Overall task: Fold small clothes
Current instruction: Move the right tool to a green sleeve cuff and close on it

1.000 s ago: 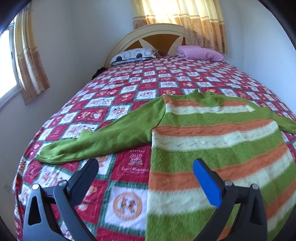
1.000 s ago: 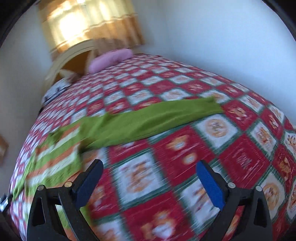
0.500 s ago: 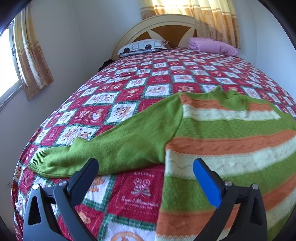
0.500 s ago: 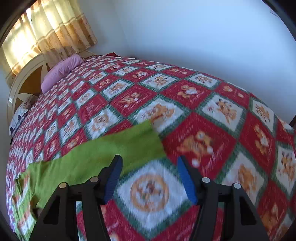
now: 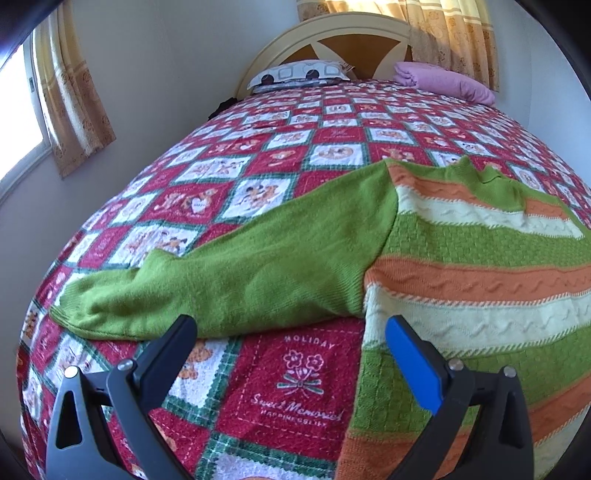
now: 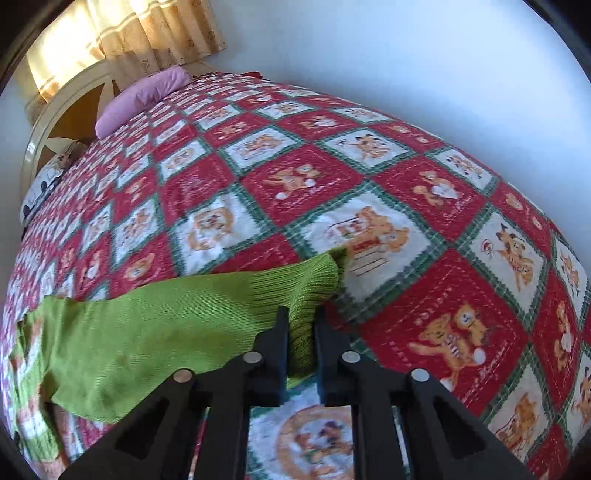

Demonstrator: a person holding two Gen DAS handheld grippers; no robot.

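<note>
So we've got a striped knit sweater spread flat on a bed covered by a red, white and green patchwork quilt, with green, orange and cream bands across the body and plain green sleeves. Our left hand-held gripper hangs low over the quilt with its jaws spread wide and nothing between them; the left sleeve lies straight ahead of it, running off to the gripper's left, with the cuff end past the black finger. The blue-padded finger sits over the edge of the sweater's body, which fills everything to the gripper's right. Whether that finger actually touches the knit, we can't tell. Our right hand-held gripper is clamped down on the right sleeve just at its ribbed cuff, jaws nearly together with the green knit pinched between them. The cuff pokes out ahead of the fingertips, and the rest of that sleeve trails away to the gripper's left toward the striped body, which is a bit blurry at the frame edge. Far ahead of both grippers, up by the cream headboard, there's a pink pillow and a patterned white pillow, with yellowish curtains behind.
</note>
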